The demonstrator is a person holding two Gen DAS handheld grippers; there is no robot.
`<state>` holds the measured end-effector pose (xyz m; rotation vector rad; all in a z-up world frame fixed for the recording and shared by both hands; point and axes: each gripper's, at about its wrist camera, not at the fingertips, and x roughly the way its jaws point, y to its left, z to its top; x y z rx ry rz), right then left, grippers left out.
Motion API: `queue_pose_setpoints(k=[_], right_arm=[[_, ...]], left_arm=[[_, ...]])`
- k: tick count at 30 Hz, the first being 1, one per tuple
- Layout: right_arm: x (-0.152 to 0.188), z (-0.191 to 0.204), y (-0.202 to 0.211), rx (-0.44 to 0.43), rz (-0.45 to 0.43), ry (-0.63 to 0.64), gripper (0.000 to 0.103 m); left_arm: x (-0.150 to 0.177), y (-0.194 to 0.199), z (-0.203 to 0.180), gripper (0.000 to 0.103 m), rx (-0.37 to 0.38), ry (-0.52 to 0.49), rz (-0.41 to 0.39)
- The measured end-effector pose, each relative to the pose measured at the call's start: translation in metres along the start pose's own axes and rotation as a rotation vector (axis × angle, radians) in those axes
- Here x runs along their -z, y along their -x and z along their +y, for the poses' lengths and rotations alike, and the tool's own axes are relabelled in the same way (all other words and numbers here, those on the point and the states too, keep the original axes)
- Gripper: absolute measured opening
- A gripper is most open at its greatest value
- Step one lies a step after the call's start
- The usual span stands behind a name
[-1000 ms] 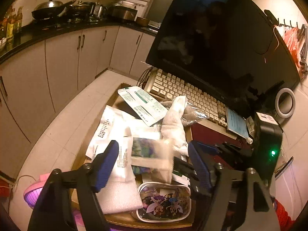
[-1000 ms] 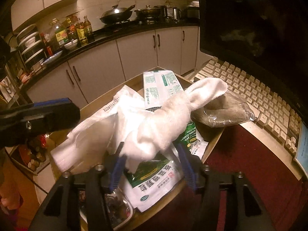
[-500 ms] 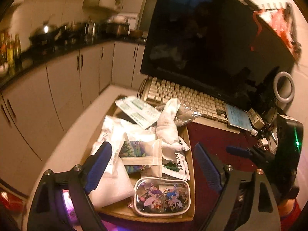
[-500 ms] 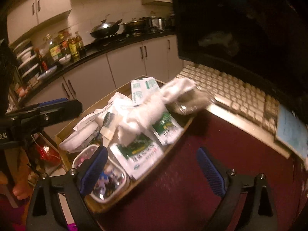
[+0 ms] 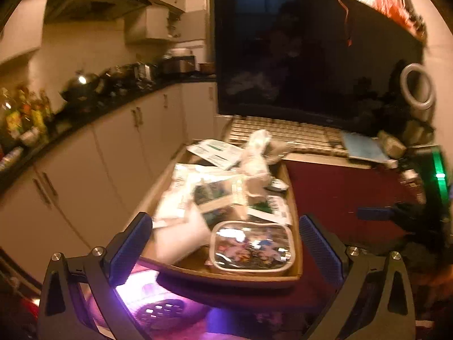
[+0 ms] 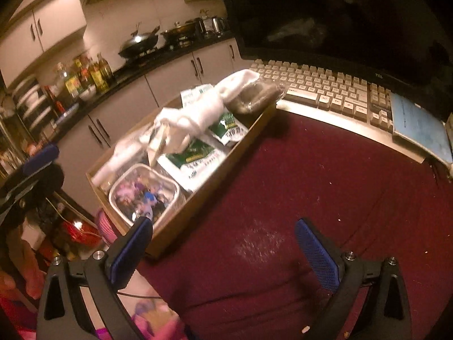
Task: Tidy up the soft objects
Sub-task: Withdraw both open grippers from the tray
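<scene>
Tray (image 6: 198, 198): shallow wooden box on the dark red desk, heaped with soft packets.
White cloth (image 6: 203, 110): crumpled, draped across the pile's top.
Green-and-white packets (image 6: 195, 158): flat, beneath the cloth.
Clear pouch (image 5: 252, 248): cartoon print, flat at the tray's near end.
Brown bag (image 6: 254, 96): clear wrap, far end.

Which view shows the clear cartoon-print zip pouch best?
The left wrist view: the clear cartoon-print zip pouch sits near, whole, centred in the wooden tray. The right wrist view shows it off to the left, more blurred.
</scene>
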<state>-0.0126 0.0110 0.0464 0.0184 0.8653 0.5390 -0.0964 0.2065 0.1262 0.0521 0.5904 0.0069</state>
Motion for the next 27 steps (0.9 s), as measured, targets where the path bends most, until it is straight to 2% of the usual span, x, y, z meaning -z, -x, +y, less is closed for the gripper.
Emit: queue_pose_setpoints(k=[3, 8, 16, 22, 27], right_arm=[[0.002, 0.006, 0.004, 0.026, -0.007, 0.04, 0.102], [0.003, 0.011, 0.016, 0.046, -0.036, 0.066, 0.102], [0.011, 0.014, 0.022, 0.038, -0.039, 0.059, 0.102], [0.013, 0.014, 0.024, 0.037, -0.043, 0.054, 0.102], [0.013, 0.01, 0.025, 0.034, -0.047, 0.042, 0.102]], left_arm=[[0.001, -0.002, -0.001, 0.103, -0.071, -0.012, 0.004], [0.004, -0.006, 0.006, 0.103, -0.109, 0.028, 0.038], [0.011, -0.015, 0.011, 0.103, -0.08, 0.083, 0.098], [0.011, -0.016, 0.004, 0.103, -0.081, 0.068, 0.1], [0.009, -0.019, -0.004, 0.103, -0.023, 0.066, 0.113]])
